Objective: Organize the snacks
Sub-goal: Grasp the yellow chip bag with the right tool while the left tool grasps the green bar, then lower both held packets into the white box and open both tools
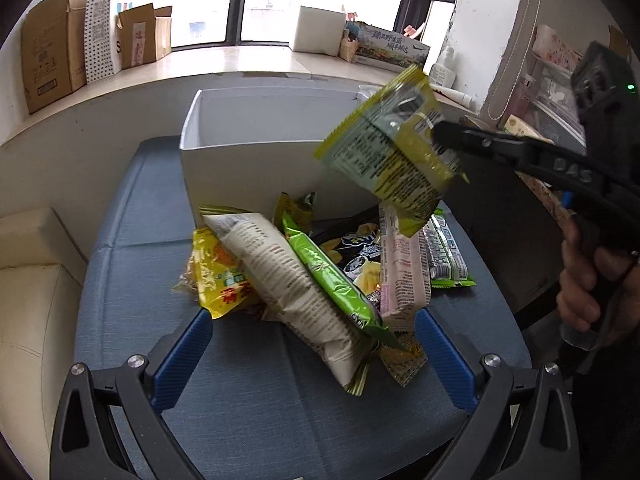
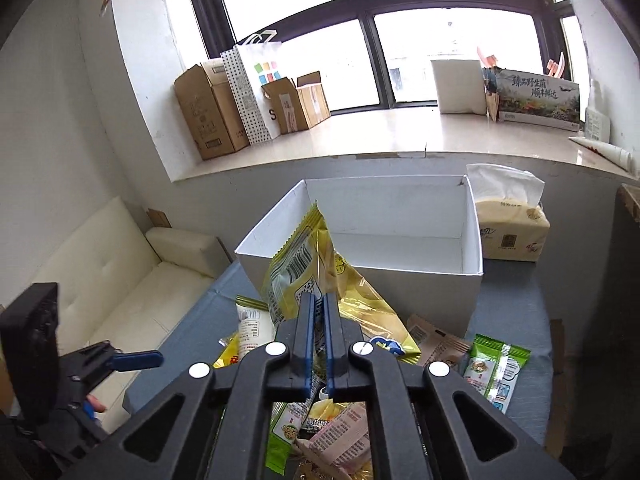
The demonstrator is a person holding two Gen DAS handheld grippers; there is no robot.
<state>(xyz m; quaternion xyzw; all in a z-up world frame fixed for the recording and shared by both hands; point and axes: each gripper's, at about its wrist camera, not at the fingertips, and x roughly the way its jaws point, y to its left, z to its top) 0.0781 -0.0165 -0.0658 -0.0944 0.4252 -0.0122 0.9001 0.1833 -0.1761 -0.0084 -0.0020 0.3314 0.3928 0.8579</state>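
A yellow snack packet (image 1: 394, 152) hangs in the air above the pile, pinched by my right gripper (image 1: 438, 136). In the right wrist view the same yellow packet (image 2: 296, 272) sticks up between the blue pads of my right gripper (image 2: 319, 300), in front of the white box (image 2: 400, 236). My left gripper (image 1: 314, 334) is open, low over the near end of the snack pile, its blue fingers (image 1: 188, 356) on either side of a cream packet (image 1: 288, 280) and a green packet (image 1: 328, 276). The white open box (image 1: 224, 132) stands behind the pile and looks empty.
The pile lies on a blue padded surface (image 1: 132, 264). A tissue pack (image 2: 512, 224) sits right of the box. A cream sofa (image 2: 108, 272) is to the left. Cardboard boxes (image 2: 208, 112) and a picture box (image 2: 536, 96) line the window sill. A hand (image 1: 588, 280) holds the right tool.
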